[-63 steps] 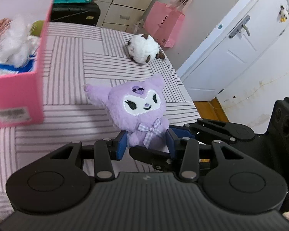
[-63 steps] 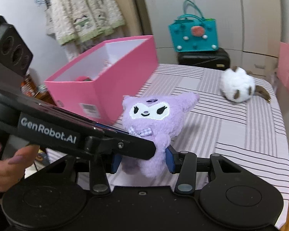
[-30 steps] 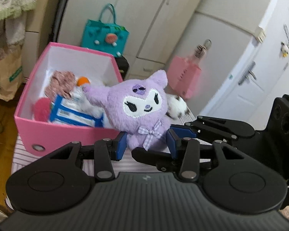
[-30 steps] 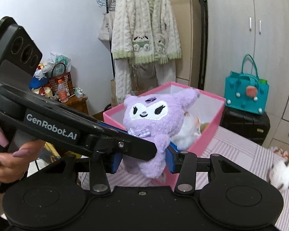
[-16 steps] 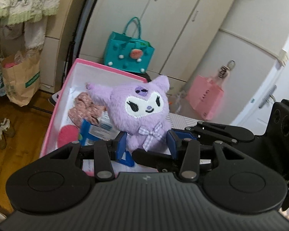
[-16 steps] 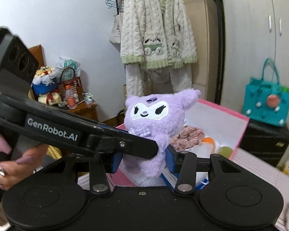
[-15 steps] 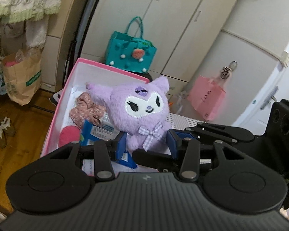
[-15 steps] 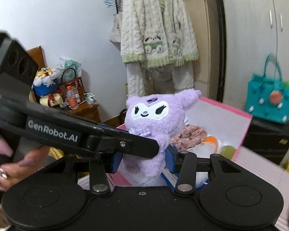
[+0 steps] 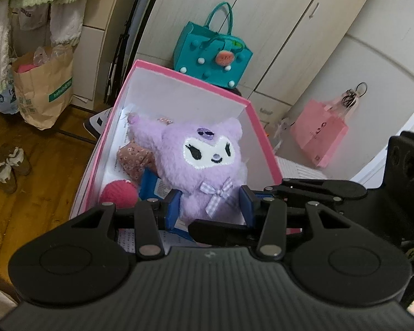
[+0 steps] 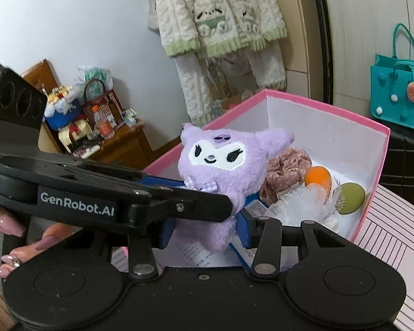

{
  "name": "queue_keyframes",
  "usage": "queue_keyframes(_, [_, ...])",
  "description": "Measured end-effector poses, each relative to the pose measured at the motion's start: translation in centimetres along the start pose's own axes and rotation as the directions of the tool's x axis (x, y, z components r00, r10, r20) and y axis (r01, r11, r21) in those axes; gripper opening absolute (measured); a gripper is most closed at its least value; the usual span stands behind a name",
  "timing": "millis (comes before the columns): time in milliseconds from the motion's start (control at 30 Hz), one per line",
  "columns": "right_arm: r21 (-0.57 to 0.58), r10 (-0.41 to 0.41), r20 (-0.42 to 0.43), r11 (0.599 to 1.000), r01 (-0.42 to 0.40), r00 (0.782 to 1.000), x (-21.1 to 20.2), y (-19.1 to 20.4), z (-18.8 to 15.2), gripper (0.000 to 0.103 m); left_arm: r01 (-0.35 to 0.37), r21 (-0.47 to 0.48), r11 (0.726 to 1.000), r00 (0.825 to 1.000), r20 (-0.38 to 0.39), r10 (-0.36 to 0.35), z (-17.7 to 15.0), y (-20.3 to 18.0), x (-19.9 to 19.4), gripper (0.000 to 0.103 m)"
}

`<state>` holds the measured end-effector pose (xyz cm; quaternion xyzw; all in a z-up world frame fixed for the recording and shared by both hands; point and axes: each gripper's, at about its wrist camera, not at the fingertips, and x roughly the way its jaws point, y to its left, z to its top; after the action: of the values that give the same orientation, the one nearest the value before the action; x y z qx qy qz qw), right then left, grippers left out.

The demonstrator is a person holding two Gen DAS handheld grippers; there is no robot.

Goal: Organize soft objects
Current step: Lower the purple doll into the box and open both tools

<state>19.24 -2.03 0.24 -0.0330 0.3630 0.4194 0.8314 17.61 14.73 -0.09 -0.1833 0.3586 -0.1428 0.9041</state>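
Purple plush upright, facing cameras, both hand-held grippers pinching it, over pink box

A fluffy purple plush toy with a white face and checked bow is held upright above an open pink box. A floral scrunchie, orange and green balls and white fluff are seen inside.

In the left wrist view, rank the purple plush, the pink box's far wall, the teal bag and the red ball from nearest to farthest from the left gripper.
1. Purple plush, clamped in the left gripper.
2. Red ball, inside the box, just left of the fingers.
3. Pink box far wall, beyond the plush.
4. Teal bag, behind the box, by the cupboards.
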Motion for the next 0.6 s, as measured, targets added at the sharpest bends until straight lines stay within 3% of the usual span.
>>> queue_keyframes(133, [0.000, -0.056, -0.037, 0.998, 0.056, 0.998, 0.8, -0.4, 0.2, 0.052, -0.017, -0.006, 1.000, 1.000, -0.017, 0.017, 0.1, 0.3, 0.7, 0.043])
queue_keyframes(267, [-0.019, -0.134, -0.049, 0.991, 0.133, 0.990, 0.7, -0.2, -0.3, 0.054, -0.053, 0.021, 0.998, 0.998, 0.020, 0.053, -0.3, 0.0, 0.2, 0.043])
queue_keyframes(367, [-0.018, -0.137, -0.041, 0.991, 0.136, 0.990, 0.1, 0.2, -0.7, 0.058, -0.059, 0.039, 0.998, 0.998, 0.035, 0.058, -0.6, -0.2, -0.5, 0.044])
queue_keyframes(600, [-0.039, -0.145, -0.019, 0.989, 0.144, 0.989, -3.0, 1.3, -1.3, 0.058, -0.084, 0.101, 0.991, 0.996, 0.050, 0.080, -0.7, -1.5, -2.6, 0.044])
